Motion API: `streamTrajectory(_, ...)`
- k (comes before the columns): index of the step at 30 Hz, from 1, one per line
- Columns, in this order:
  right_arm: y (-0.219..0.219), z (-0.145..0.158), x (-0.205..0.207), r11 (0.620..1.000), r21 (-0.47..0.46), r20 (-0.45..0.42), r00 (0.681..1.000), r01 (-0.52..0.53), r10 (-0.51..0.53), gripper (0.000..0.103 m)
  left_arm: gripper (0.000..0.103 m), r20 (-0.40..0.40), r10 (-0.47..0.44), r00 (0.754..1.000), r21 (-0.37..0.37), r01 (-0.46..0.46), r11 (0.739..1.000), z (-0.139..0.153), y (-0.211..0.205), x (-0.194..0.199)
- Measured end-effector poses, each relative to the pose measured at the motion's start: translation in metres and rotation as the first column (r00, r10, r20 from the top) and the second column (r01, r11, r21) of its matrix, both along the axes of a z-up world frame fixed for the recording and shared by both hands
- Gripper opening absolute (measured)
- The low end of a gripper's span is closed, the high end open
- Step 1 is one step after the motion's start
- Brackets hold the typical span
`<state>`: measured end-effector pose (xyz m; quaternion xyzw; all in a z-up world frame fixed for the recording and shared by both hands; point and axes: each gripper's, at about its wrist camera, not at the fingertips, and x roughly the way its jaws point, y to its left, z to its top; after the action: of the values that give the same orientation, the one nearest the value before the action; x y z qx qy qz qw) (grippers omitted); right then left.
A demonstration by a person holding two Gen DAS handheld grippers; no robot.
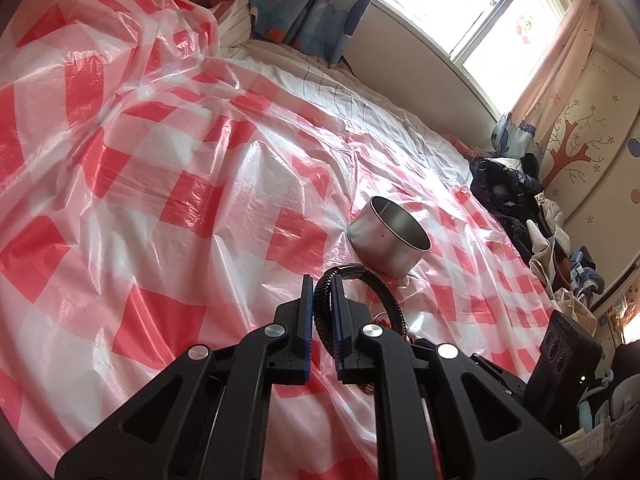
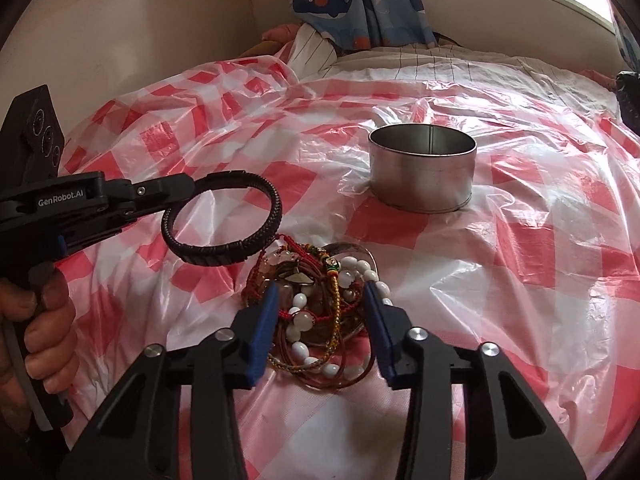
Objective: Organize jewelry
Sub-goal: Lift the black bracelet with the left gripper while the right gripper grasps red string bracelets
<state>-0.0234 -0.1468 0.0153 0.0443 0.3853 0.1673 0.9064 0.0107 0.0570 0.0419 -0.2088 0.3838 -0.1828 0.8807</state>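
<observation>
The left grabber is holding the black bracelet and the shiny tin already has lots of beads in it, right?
Not quite. The left gripper does hold the black bracelet, but the tin looks empty in the right wrist view. The beads are in the jewelry pile on the checked sheet, near the right gripper.

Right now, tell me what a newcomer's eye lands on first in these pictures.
First, the black braided bracelet, pinched in the left claw and hanging above the red-and-white checked plastic sheet. Next, the tangled heap of beaded and corded jewelry, lying between the open fingers of the right claw. Beyond it stands a shiny round metal tin, open-topped.
</observation>
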Motion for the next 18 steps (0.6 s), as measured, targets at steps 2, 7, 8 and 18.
streamTrajectory(2, -0.001, -0.001, 0.002, 1.000, 0.014, -0.007, 1.000, -0.005, 0.005, 0.022, 0.007, 0.000, -0.001, 1.000, 0.000, 0.001, 1.000, 0.000, 0.000, 0.000)
streamTrajectory(7, -0.001, 0.003, -0.003, 0.998, 0.054, 0.000, 1.000, -0.031, 0.031, 0.015, 0.007, 0.001, 0.004, 1.000, -0.001, -0.004, 1.000, -0.001, 0.000, 0.000)
streamTrajectory(8, -0.001, 0.005, -0.005, 0.998, 0.059, 0.006, 0.999, -0.034, 0.034, 0.015, 0.007, 0.002, 0.003, 1.000, 0.000, -0.003, 1.000, -0.001, 0.000, 0.000)
streamTrajectory(18, -0.018, -0.001, -0.006, 0.989, 0.148, -0.049, 0.999, 0.008, -0.001, 0.033, 0.007, -0.004, 0.006, 1.000, 0.003, -0.006, 1.000, -0.004, 0.001, 0.000)
